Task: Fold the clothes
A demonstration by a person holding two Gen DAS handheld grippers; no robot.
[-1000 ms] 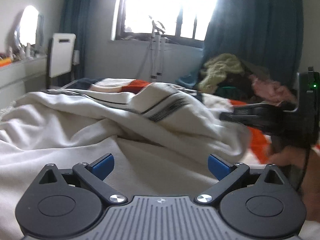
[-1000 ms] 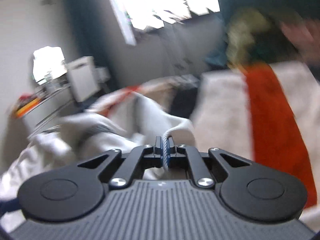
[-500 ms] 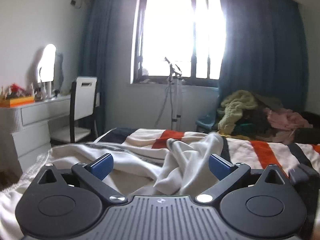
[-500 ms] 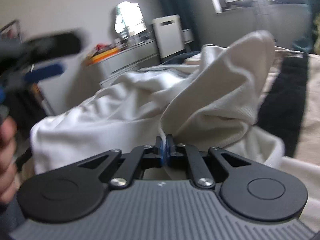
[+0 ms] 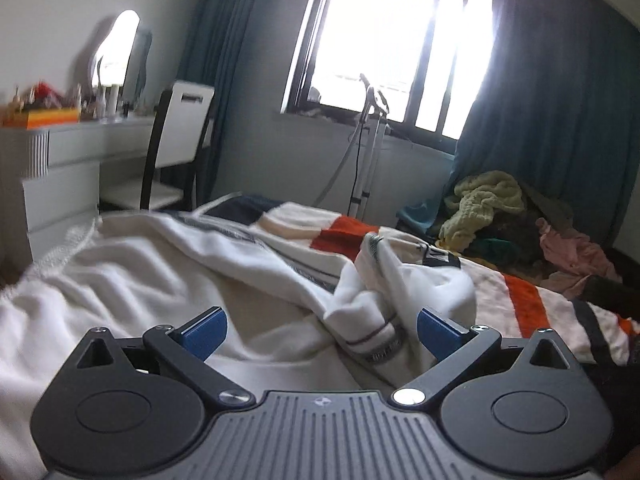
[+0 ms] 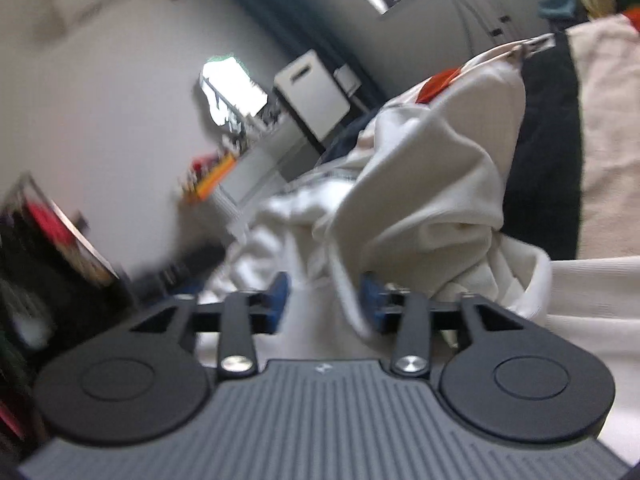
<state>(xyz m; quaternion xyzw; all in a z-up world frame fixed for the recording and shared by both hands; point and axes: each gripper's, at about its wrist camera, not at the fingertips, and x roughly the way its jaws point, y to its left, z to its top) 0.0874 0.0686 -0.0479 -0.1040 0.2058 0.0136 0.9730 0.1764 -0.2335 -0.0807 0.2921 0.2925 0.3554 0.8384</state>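
Note:
A cream-white sweater (image 5: 168,264) with dark trim lies rumpled across the bed, one ribbed cuff (image 5: 376,340) bunched in front of my left gripper (image 5: 320,328). That gripper is open, its blue pads wide apart above the cloth. In the tilted, blurred right wrist view the same sweater (image 6: 420,184) is heaped up. My right gripper (image 6: 324,300) is open, with a fold of the white fabric lying loose between its blue pads.
The bed carries a striped blanket (image 5: 524,304) in cream, orange and black. A pile of other clothes (image 5: 500,216) sits at the back right by the blue curtain. A white chair (image 5: 180,136) and dresser (image 5: 52,168) stand left; a stand (image 5: 368,148) is under the window.
My right gripper has opened and let go of the sweater fold it was pinching, and its view has tilted. The raised fabric has dropped into a heap. My left gripper stayed open.

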